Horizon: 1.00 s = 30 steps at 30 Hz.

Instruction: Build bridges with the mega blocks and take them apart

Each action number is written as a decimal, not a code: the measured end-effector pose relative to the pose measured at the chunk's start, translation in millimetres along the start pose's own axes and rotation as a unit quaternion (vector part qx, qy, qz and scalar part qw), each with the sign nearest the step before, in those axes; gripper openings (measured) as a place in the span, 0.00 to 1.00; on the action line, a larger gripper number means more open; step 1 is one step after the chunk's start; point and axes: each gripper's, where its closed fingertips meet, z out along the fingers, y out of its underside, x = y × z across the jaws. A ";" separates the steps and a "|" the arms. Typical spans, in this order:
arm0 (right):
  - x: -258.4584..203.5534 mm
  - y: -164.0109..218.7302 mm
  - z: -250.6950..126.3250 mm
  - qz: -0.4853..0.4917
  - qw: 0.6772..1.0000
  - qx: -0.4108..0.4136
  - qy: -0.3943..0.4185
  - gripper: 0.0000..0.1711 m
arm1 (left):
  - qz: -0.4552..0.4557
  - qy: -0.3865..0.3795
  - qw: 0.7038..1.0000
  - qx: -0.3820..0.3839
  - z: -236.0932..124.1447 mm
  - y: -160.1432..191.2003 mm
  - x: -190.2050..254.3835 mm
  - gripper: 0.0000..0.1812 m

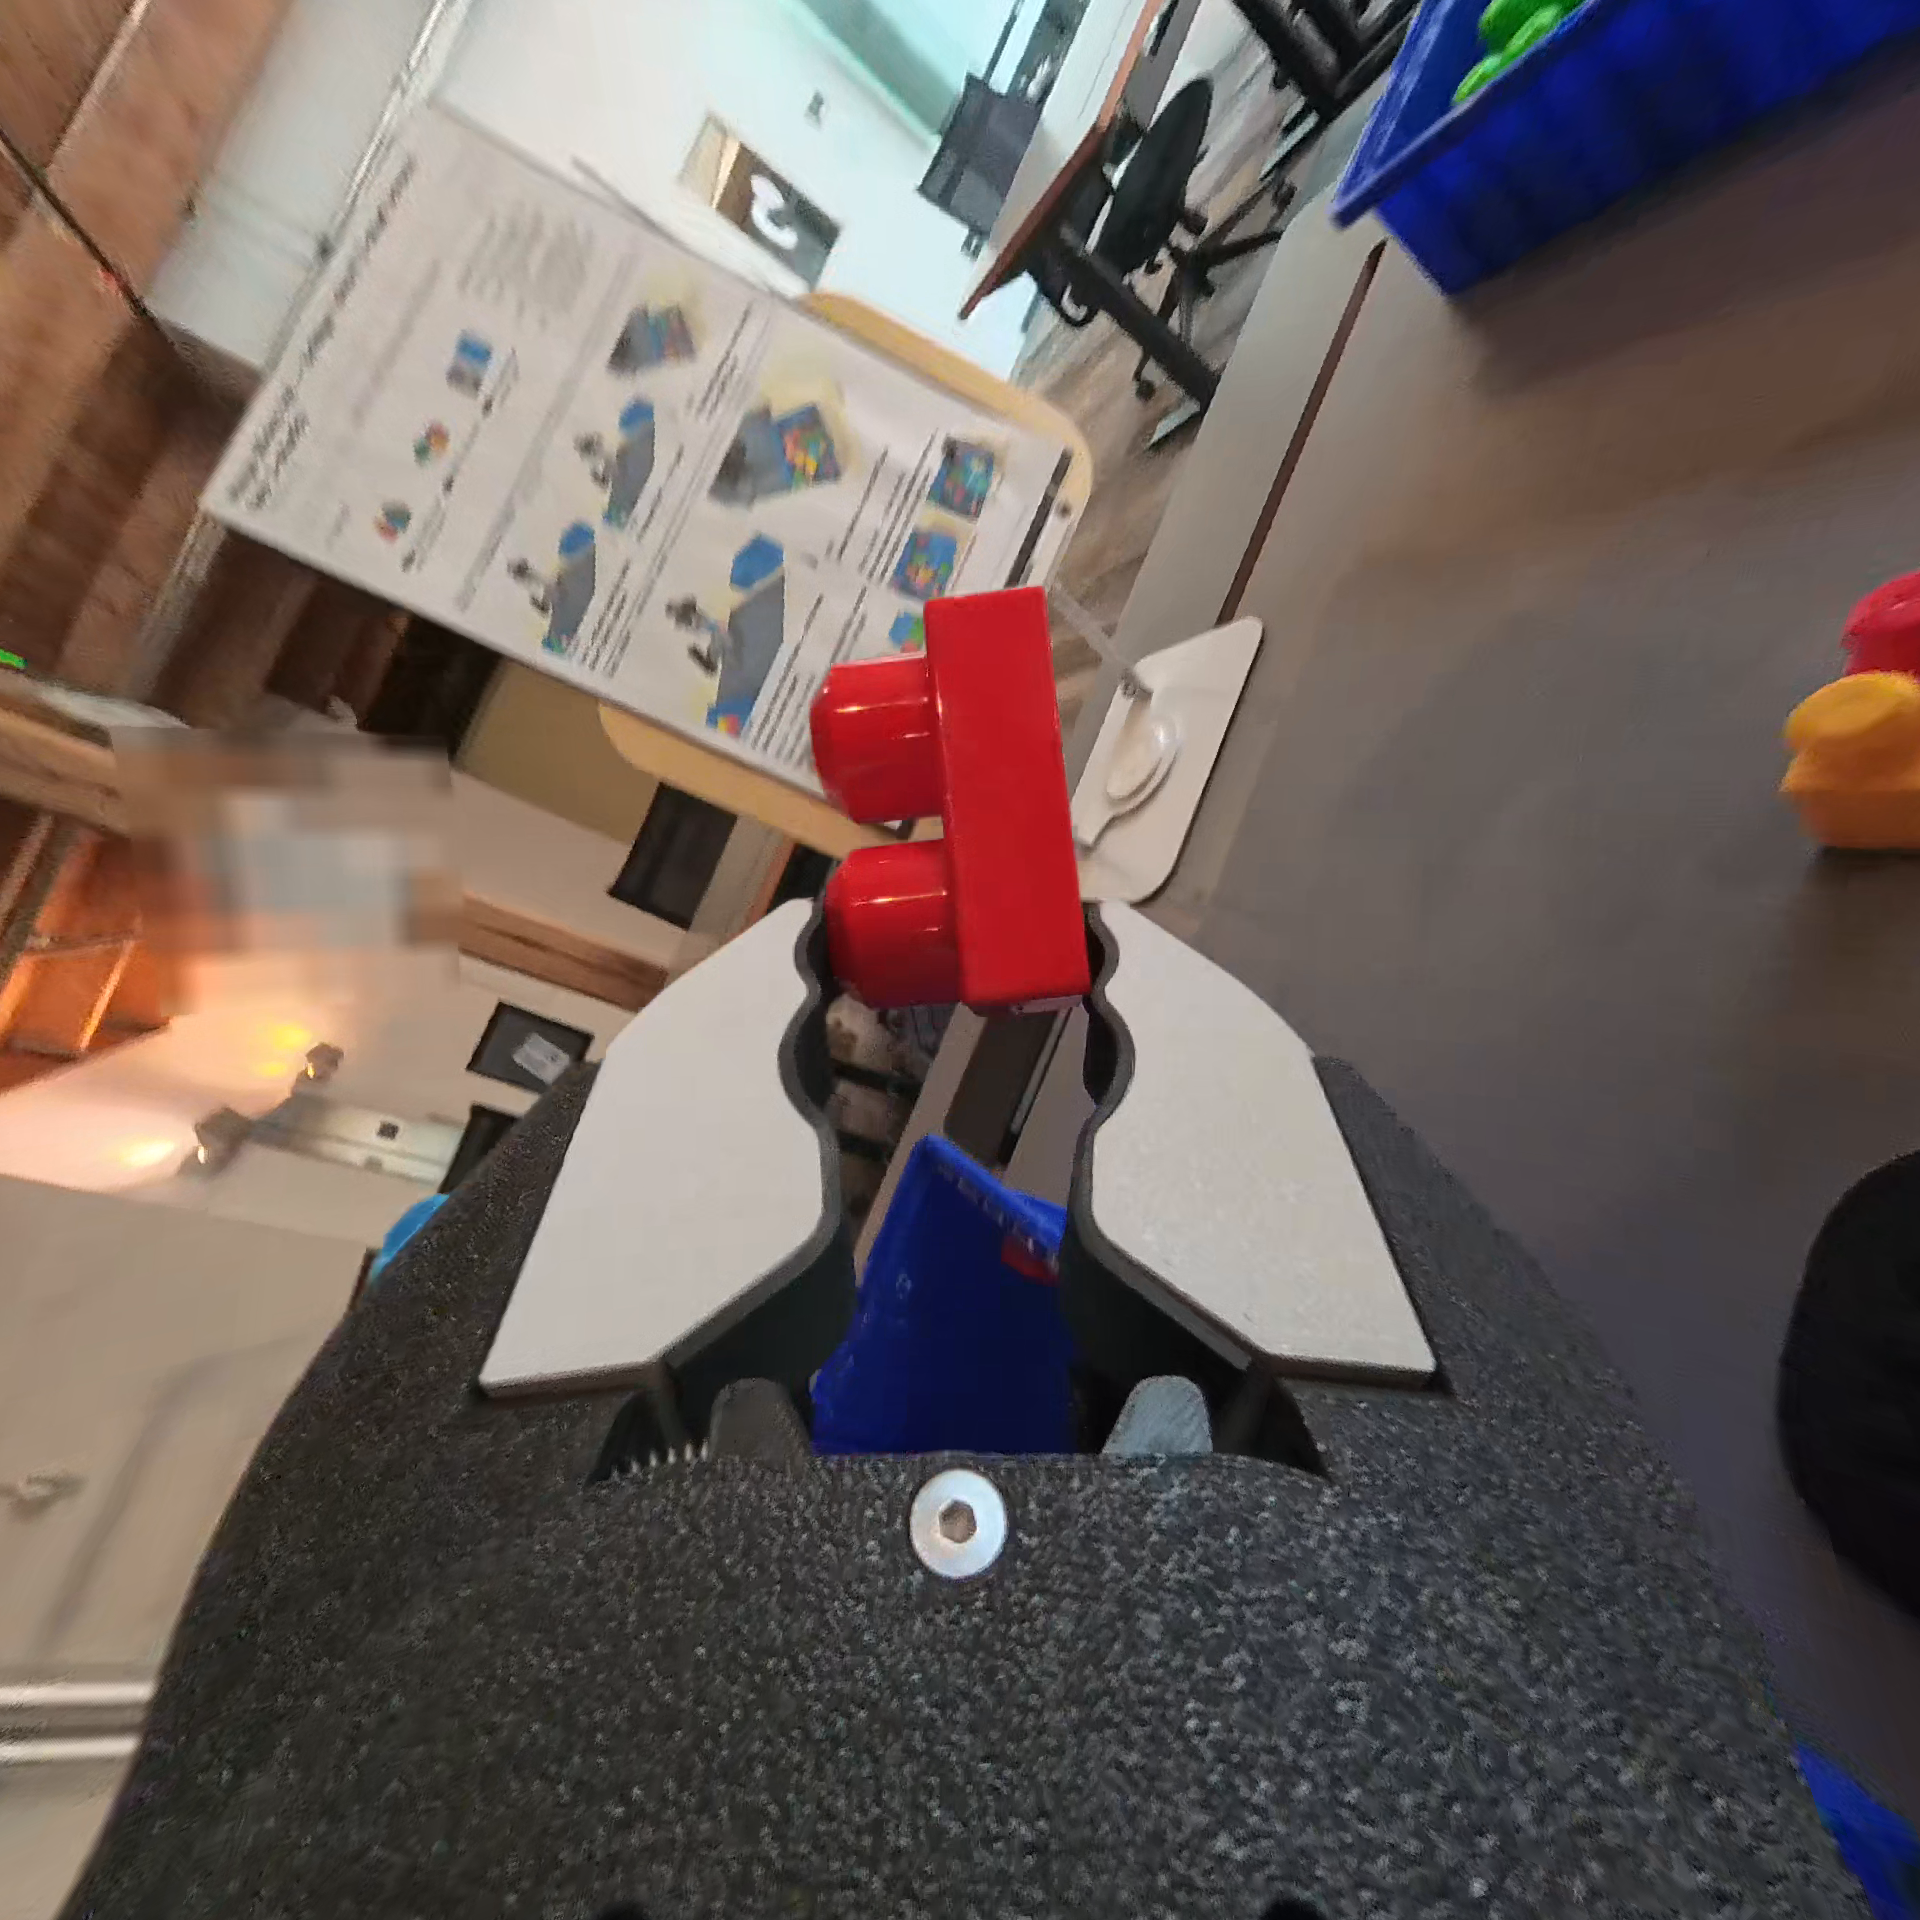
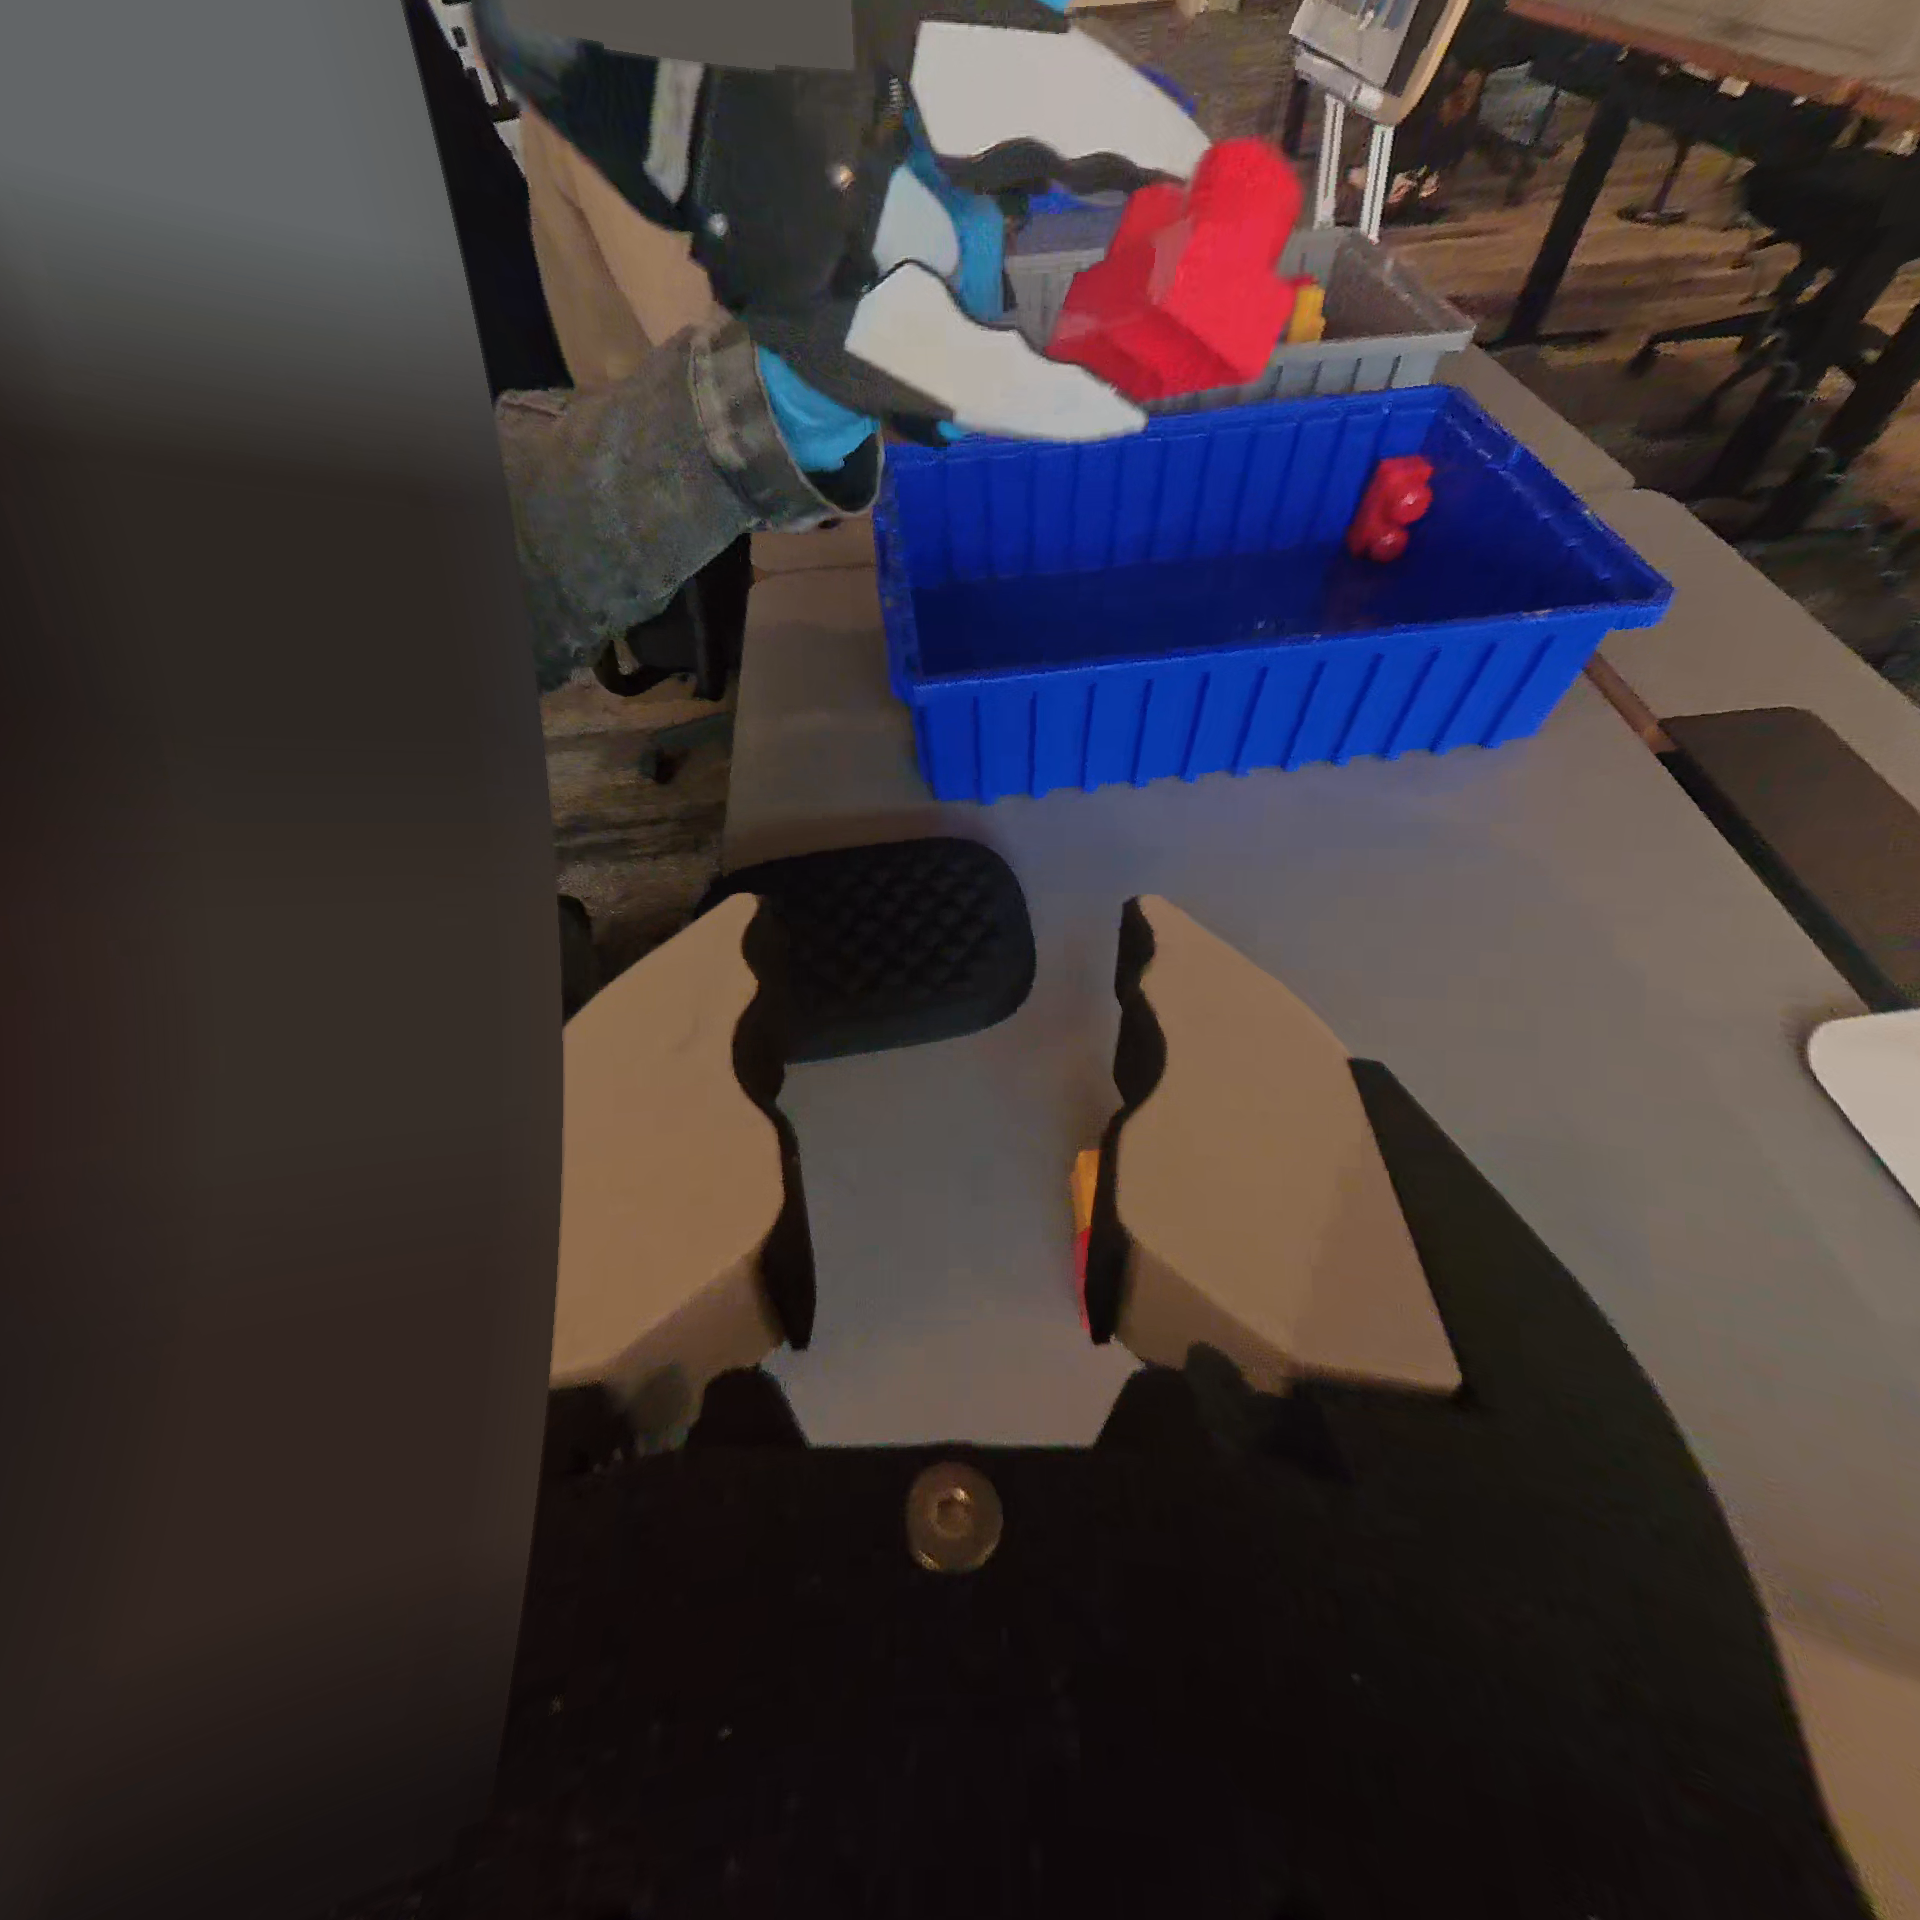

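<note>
My left gripper (image 1: pixel 956 935) is shut on a red two-stud block (image 1: pixel 977 790), pinched at its lower end between the fingertips, studs pointing left. In the right wrist view the left gripper (image 2: pixel 1179 281) holds this red block (image 2: pixel 1195 260) in the air above the far rim of a blue bin (image 2: pixel 1247 707). A second red block (image 2: pixel 1392 509) leans on the bin's inner far wall. My right gripper (image 2: pixel 940 925) is open and empty, low over the grey table (image 2: pixel 1351 935). Yellow and red blocks (image 2: pixel 1086 1195) peek out behind its right finger.
A black textured pad (image 2: pixel 904 945) lies just ahead of the right gripper. A grey bin (image 2: pixel 1382 343) stands behind the blue one. In the left wrist view, another blue bin (image 1: pixel 1558 177) holds green blocks (image 1: pixel 1507 42), and orange (image 1: pixel 1860 758) and red (image 1: pixel 1886 623) blocks sit on the table. Tip to tip, the grippers are about 20 centimetres apart.
</note>
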 end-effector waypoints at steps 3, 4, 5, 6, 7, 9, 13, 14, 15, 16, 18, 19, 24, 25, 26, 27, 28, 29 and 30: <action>7.7 -12.3 7.3 0.010 1.000 -0.005 -0.005 0.38 | 0.030 0.013 0.999 0.020 1.5 -24.9 15.1 0.25; 10.4 -16.9 10.0 0.013 1.000 -0.006 -0.006 0.38 | 0.041 0.017 0.999 0.028 2.7 -32.2 20.4 0.25; 12.9 -21.0 13.1 0.014 1.000 -0.010 -0.009 0.39 | 0.049 0.023 0.998 0.035 4.3 -39.2 26.2 0.25; 15.7 -24.3 16.4 0.016 1.000 -0.015 -0.010 0.40 | 0.057 0.027 0.997 0.040 6.0 -45.6 31.3 0.25; 19.5 -26.9 19.8 0.019 1.000 -0.021 -0.009 0.41 | 0.064 0.031 0.996 0.048 7.5 -52.1 36.2 0.25; 24.4 -31.1 26.9 0.023 0.999 -0.031 -0.013 0.42 | 0.078 0.037 0.995 0.060 10.2 -63.7 44.8 0.25; 23.3 -40.0 39.1 0.060 0.997 -0.026 -0.044 0.42 | 0.106 0.042 0.991 0.066 16.6 -76.5 56.3 0.25; 22.6 -41.4 41.2 0.068 0.996 -0.024 -0.051 0.42 | 0.111 0.045 0.991 0.066 18.3 -78.2 58.7 0.25; 21.6 -43.0 42.7 0.075 0.995 -0.021 -0.058 0.42 | 0.118 0.045 0.990 0.065 20.0 -79.4 60.6 0.25; 20.2 -44.8 43.8 0.081 0.994 -0.016 -0.066 0.42 | 0.123 0.047 0.989 0.063 21.8 -80.0 62.8 0.25; 19.3 -45.8 45.2 0.093 0.993 -0.014 -0.074 0.40 | 0.128 0.051 0.988 0.065 24.5 -81.8 66.7 0.25; 19.8 -44.2 46.1 0.095 0.993 -0.018 -0.074 0.39 | 0.129 0.053 0.988 0.066 25.4 -82.8 68.5 0.25; 20.5 -34.7 50.5 0.105 0.991 -0.035 -0.076 0.37 | 0.136 0.051 0.987 0.065 28.1 -84.3 70.2 0.25; 20.7 -33.6 51.1 0.107 0.991 -0.037 -0.076 0.36 | 0.137 0.050 0.987 0.064 28.7 -84.1 70.4 0.25; 20.8 -32.5 51.8 0.108 0.990 -0.038 -0.077 0.35 | 0.138 0.049 0.987 0.064 29.2 -84.0 70.5 0.25; 20.5 -32.1 52.3 0.109 0.990 -0.038 -0.079 0.34 | 0.139 0.049 0.987 0.064 29.5 -84.2 70.7 0.25; 19.6 -32.0 52.7 0.110 0.990 -0.037 -0.084 0.32 | 0.138 0.049 0.987 0.064 29.7 -84.5 71.0 0.25; 18.9 -32.3 52.8 0.111 0.989 -0.036 -0.089 0.28 | 0.138 0.047 0.987 0.065 30.0 -84.7 70.7 0.25; 17.6 -32.8 52.6 0.110 0.989 -0.033 -0.096 0.22 | 0.138 0.047 0.987 0.064 30.3 -84.2 70.5 0.25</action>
